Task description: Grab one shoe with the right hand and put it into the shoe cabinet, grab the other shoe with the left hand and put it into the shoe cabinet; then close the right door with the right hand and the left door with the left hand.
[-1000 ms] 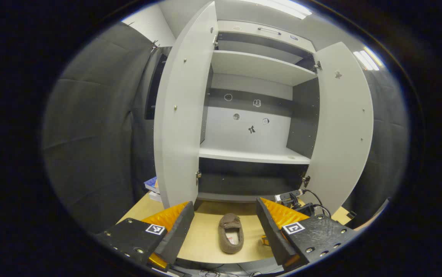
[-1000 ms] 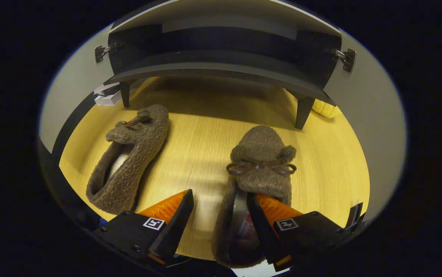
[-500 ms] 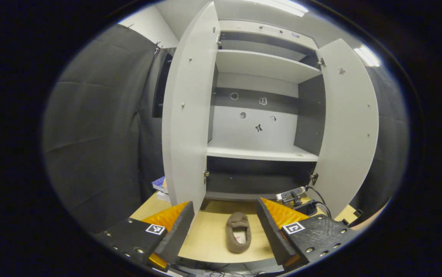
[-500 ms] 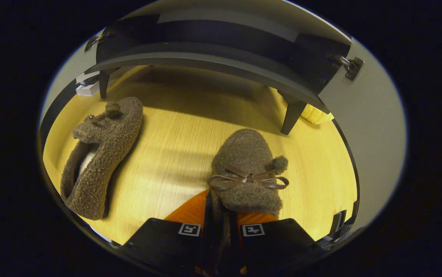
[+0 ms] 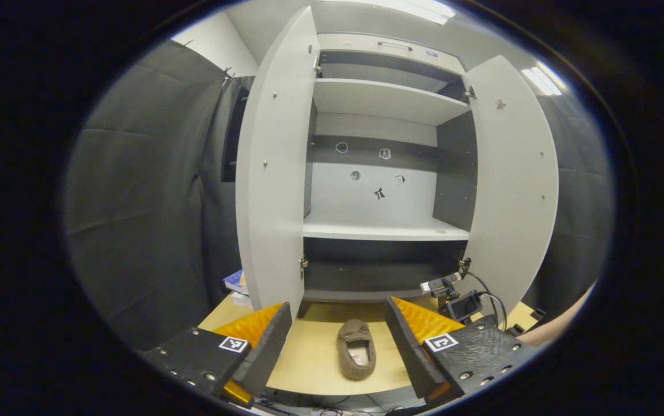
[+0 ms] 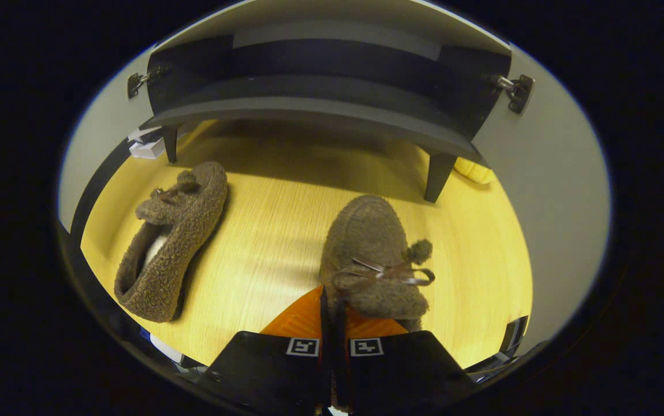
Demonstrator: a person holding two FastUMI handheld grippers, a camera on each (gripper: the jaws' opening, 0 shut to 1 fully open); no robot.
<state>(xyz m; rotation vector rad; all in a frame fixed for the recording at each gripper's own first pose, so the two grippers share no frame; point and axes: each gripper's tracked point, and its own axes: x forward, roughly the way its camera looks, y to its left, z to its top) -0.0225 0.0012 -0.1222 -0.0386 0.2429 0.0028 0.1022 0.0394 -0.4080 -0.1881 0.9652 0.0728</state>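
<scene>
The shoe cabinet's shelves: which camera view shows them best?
The left gripper view: the shoe cabinet stands with both doors open and its shelves facing the camera. The right gripper view looks down, catching just the cabinet's dark bottom edge and legs.

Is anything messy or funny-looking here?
Nothing looks broken or spilled. The right gripper pinches one slipper by its edge, so its side is squashed. The other slipper lies at a slant on the table. Both cabinet doors stand open.
</scene>
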